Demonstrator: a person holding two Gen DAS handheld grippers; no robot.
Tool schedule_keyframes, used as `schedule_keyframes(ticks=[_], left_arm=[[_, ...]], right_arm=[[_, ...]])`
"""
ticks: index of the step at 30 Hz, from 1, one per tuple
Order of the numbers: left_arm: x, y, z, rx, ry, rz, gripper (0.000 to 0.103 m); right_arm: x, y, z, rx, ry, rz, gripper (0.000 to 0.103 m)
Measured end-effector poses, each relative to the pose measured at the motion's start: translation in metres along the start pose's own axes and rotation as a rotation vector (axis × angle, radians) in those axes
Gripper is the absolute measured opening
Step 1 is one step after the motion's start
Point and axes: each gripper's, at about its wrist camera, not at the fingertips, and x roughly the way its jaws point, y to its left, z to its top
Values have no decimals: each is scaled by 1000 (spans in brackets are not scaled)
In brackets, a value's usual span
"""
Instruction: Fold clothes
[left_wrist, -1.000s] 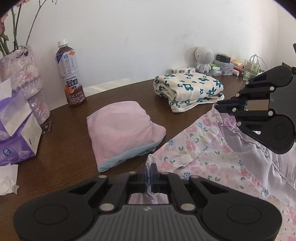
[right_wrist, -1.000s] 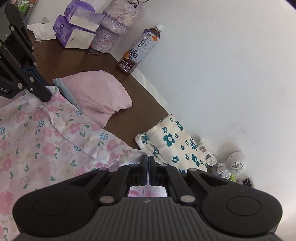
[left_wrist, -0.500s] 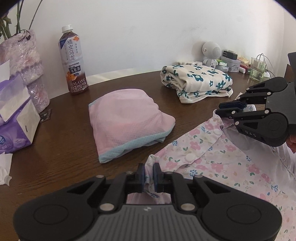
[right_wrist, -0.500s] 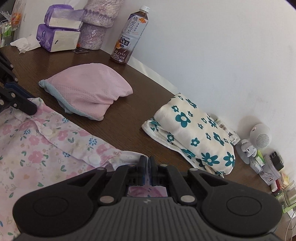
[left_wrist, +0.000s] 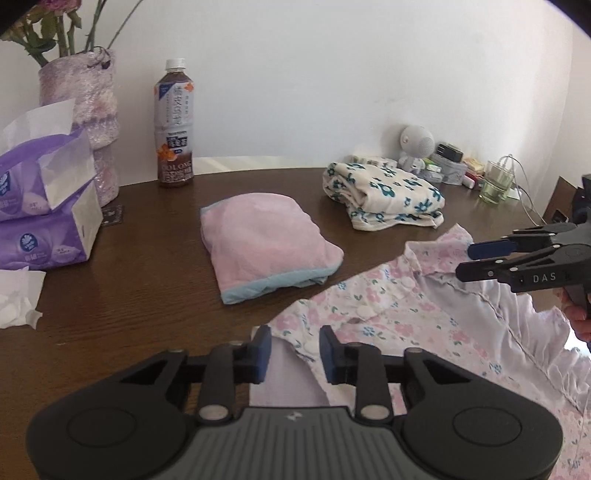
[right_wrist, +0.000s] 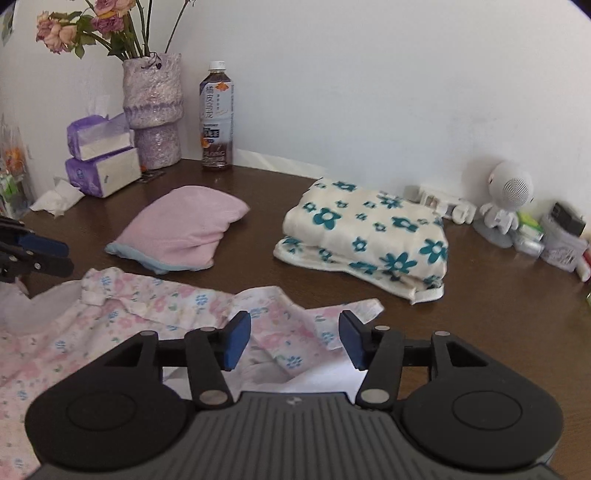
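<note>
Jaws of right gripper (right_wrist: 294, 339) are opening, pads clear of floral shirt (right_wrist: 155, 314) beneath; left gripper (left_wrist: 295, 354) jaws parted, cloth edge loose btwn them. Shirt lies on table (left_wrist: 129, 295), w/ folded pink garment (left_wrist: 258, 247) beyond.

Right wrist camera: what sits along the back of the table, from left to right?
Purple tissue packs → lilac flower vase → brown tea bottle → folded cream cloth with teal flowers → small white round-headed robot figure.
</note>
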Motion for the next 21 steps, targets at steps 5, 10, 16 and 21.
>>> schedule_keyframes(ticks=[5, 10, 16, 21], left_arm=[[15, -6, -8, 25, 38, -14, 12], [22, 0, -13, 8, 49, -24, 11], [22, 9, -13, -29, 37, -17, 12], [20, 14, -14, -32, 31, 3, 12]], right_arm=[[16, 18, -3, 88, 91, 152, 47], [39, 24, -3, 174, 126, 155, 37], [43, 19, -8, 253, 143, 246, 2], [33, 7, -17, 299, 129, 280, 1]])
